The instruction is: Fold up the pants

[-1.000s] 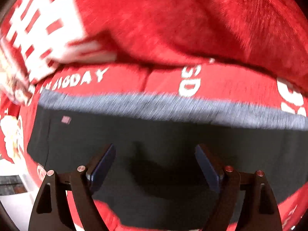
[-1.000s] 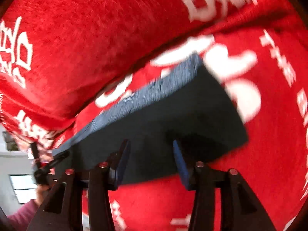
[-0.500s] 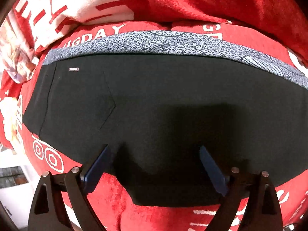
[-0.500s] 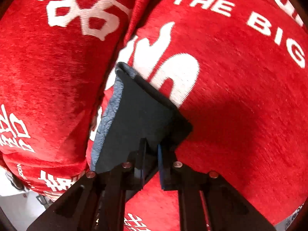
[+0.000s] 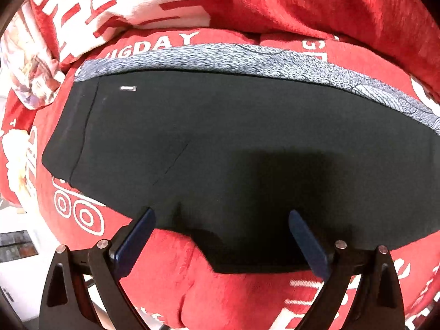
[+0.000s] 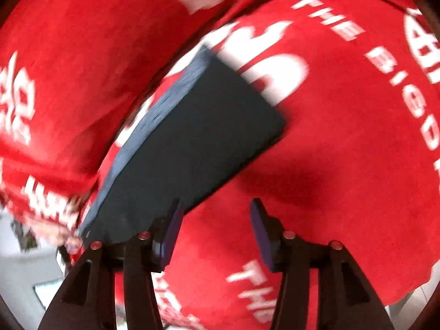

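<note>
On my left wrist feed the black pants [image 5: 233,143] lie flat across the red blanket [image 5: 225,283], filling the middle of the view from about nine o'clock to three o'clock. Their grey patterned waistband [image 5: 247,60] runs along the far edge toward twelve o'clock. A small white tag [image 5: 128,88] sits near the far corner at ten o'clock. My left gripper [image 5: 220,233] is spread wide with nothing between its fingers. The near edge of the pants lies in the gap between them. Its left fingertip is over the near hem around seven o'clock, and its right one is over the cloth at about five o'clock. Whether either pad presses the fabric I cannot tell.

On my right wrist feed the picture is smeared by motion. There the pants [image 6: 192,137] appear as a dark folded slab, stretching from seven o'clock up toward twelve, with one corner pointing to about two o'clock. The grey waistband edge [image 6: 154,118] runs along the slab's left side. My right gripper [image 6: 216,214] is parted to a medium gap and holds nothing. Its left finger is at the pants' near edge, while its right finger is over bare red blanket [image 6: 343,151], clear of the pants. White lettering [image 6: 398,82] runs across the blanket toward two o'clock.
</note>
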The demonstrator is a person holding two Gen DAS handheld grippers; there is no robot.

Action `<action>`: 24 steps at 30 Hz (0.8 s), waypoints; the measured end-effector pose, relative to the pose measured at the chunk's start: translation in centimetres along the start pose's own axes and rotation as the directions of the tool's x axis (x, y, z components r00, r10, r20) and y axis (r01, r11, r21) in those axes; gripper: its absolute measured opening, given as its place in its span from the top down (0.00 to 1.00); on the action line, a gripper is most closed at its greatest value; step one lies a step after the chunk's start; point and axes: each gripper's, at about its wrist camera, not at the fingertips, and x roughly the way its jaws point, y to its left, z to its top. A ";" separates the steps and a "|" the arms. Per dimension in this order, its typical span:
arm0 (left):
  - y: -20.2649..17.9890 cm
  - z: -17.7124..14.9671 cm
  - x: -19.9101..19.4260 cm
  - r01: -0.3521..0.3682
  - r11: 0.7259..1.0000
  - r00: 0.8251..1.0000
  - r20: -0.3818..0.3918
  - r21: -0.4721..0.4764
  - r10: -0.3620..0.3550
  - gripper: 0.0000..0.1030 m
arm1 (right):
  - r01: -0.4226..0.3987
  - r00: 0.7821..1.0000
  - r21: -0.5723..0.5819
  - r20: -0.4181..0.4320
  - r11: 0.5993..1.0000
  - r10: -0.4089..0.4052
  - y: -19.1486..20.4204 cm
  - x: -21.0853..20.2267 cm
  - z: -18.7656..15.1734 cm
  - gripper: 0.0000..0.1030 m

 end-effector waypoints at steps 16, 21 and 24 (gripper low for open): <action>11.4 0.9 1.0 0.081 0.997 0.995 0.061 0.013 -0.082 0.04 | -0.311 0.909 -0.009 -0.295 0.950 0.295 17.4 16.4 -14.7 0.34; 16.4 3.0 2.9 0.040 0.999 0.993 0.110 0.023 -0.042 0.04 | -0.340 0.892 0.058 -0.295 0.939 0.342 19.1 19.9 -16.9 0.34; 18.4 3.5 6.0 0.053 0.998 0.995 0.079 0.017 -0.054 0.04 | -0.326 0.893 0.065 -0.305 0.943 0.330 19.5 21.5 -17.6 0.34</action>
